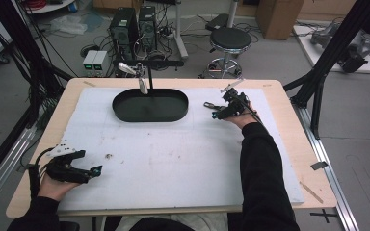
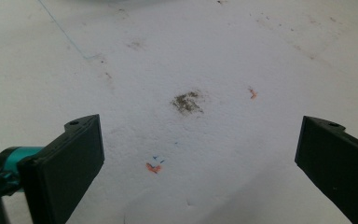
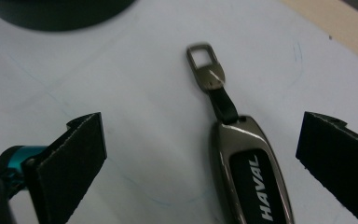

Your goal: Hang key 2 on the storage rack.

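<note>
A metallic car key fob [image 3: 251,177] with HAVAL lettering lies on the white mat [image 3: 121,93], its strap and metal clasp [image 3: 206,70] pointing away from me. My right gripper [image 3: 200,135] is open, one black jaw well out on each side of the fob and neither touching it. In the high view this gripper [image 1: 218,111] sits at the mat's far right, with the clasp [image 1: 208,105] just past it. My left gripper [image 1: 94,171] rests near the front left, open [image 2: 198,140], with bare mat between its jaws.
A black oval tray [image 1: 125,115] lies at the far middle of the mat, its edge also in the right gripper view [image 3: 51,14]. A thin stand with a metal piece [image 1: 142,82] rises behind it. A small brown stain [image 2: 186,101] marks the mat ahead of the left gripper.
</note>
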A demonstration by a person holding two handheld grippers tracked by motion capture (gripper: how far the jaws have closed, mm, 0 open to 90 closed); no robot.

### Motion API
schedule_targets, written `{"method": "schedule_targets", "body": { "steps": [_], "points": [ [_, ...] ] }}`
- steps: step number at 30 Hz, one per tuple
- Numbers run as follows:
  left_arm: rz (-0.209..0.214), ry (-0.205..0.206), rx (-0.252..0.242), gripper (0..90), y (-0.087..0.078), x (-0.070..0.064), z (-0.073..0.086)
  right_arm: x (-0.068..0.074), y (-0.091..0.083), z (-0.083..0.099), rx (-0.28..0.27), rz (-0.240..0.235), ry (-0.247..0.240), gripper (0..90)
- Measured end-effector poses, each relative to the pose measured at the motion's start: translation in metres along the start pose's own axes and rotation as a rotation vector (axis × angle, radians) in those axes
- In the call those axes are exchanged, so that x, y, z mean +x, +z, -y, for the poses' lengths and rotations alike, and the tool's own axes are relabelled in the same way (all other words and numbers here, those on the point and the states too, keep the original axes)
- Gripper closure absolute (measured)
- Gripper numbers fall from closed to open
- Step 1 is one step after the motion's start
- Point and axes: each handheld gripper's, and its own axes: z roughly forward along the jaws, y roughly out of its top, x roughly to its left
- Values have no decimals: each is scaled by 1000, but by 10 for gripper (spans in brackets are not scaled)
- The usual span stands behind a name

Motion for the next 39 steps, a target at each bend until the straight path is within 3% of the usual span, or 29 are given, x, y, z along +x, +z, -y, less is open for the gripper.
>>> {"method": "schedule_targets", "body": {
  "steps": [4,9,12,13,14,18,19,20,22,27,33,36,39],
  "points": [
    [-1,-4,3,17,1,0,0,-9,14,6,41,-9,40,8],
    [-7,-2,11,17,2,0,0,-20,22,11,22,-11,72,9],
    [-12,-4,16,17,3,1,0,-24,22,11,1,-27,71,38],
    [-14,-7,17,17,4,1,0,-25,24,7,37,-23,58,39],
    [-14,-6,19,17,4,1,0,-25,25,2,66,-10,16,43],
    [-16,-6,19,17,3,1,0,-21,31,-15,80,-48,-10,80],
    [-16,-6,20,17,3,1,0,-21,33,-17,95,-53,-17,109],
    [-15,-7,20,17,3,0,0,-21,36,-19,119,-58,-26,192],
    [-14,-5,17,17,2,0,0,-21,39,-20,144,-62,-42,231],
    [-7,3,18,17,2,-1,1,-22,40,-21,140,-92,-31,383],
    [-3,1,12,17,1,-1,1,-21,38,-24,153,-65,-10,722],
    [1,3,14,17,1,-2,1,-19,37,-26,156,-52,7,801],
    [0,2,12,17,0,-2,1,-15,36,-28,172,-24,-10,857]
  ]
}}
